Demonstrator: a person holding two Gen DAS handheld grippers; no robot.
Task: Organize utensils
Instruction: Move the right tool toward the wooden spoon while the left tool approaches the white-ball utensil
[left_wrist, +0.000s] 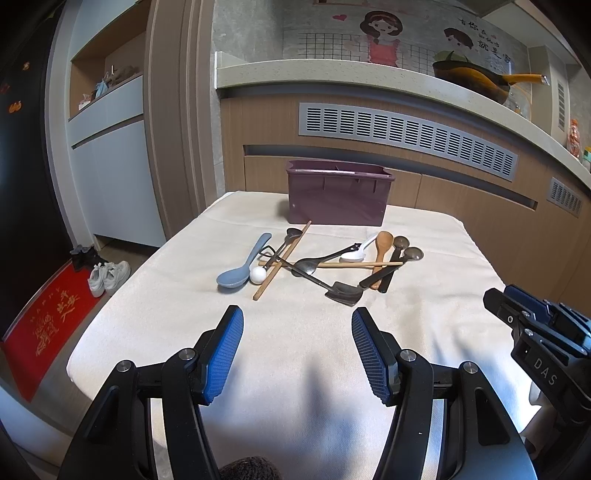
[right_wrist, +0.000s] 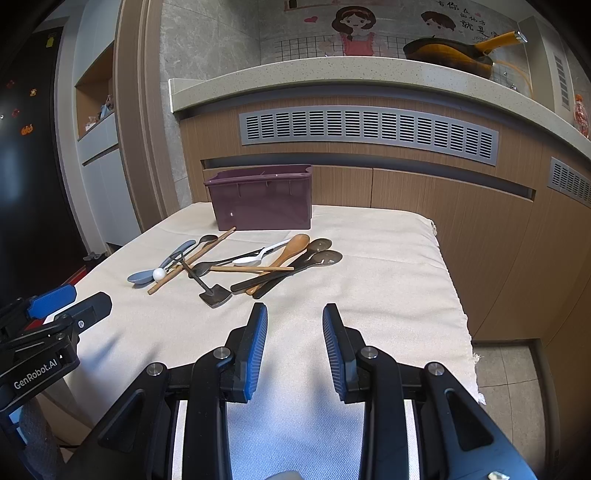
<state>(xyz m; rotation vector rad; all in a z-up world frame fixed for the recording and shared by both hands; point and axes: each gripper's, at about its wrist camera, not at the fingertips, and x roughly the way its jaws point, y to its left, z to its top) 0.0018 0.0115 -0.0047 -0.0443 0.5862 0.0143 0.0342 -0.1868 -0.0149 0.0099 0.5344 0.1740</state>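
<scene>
- Left wrist view: the left gripper (left_wrist: 297, 319) hovers over the near part of the table (left_wrist: 155, 314), jaws spread wide with nothing between the blue pads.
- A purple bin (left_wrist: 338, 195) stands at the far edge of the table, and the utensils lie in a loose heap just in front of it.
- At the heap's left lies a blue spoon (left_wrist: 240, 267), bowl toward the camera, with a white ball (left_wrist: 258, 275) touching its bowl.
- Two chopsticks (left_wrist: 282, 260) cross the heap, one slanting, one lying level over the dark spoons.
- A small black shovel (left_wrist: 343, 293) is the nearest piece; a white spoon (left_wrist: 356, 253) and a wooden spoon (left_wrist: 382, 251) sit to the right, beside two dark ladles (left_wrist: 402, 254).
- The right gripper (left_wrist: 517, 310) enters at the right edge; I cannot tell its jaw state from here.
- Right wrist view: the right gripper (right_wrist: 294, 319) hovers above the table (right_wrist: 388, 295), jaws parted and empty.
- The bin (right_wrist: 262, 201) stands at the far left of the table, the heap before it: blue spoon (right_wrist: 147, 275), ball (right_wrist: 159, 273), shovel (right_wrist: 216, 295), wooden spoon (right_wrist: 290, 249).
- The left gripper (right_wrist: 70, 301) shows at the left edge, well apart from the heap.
</scene>
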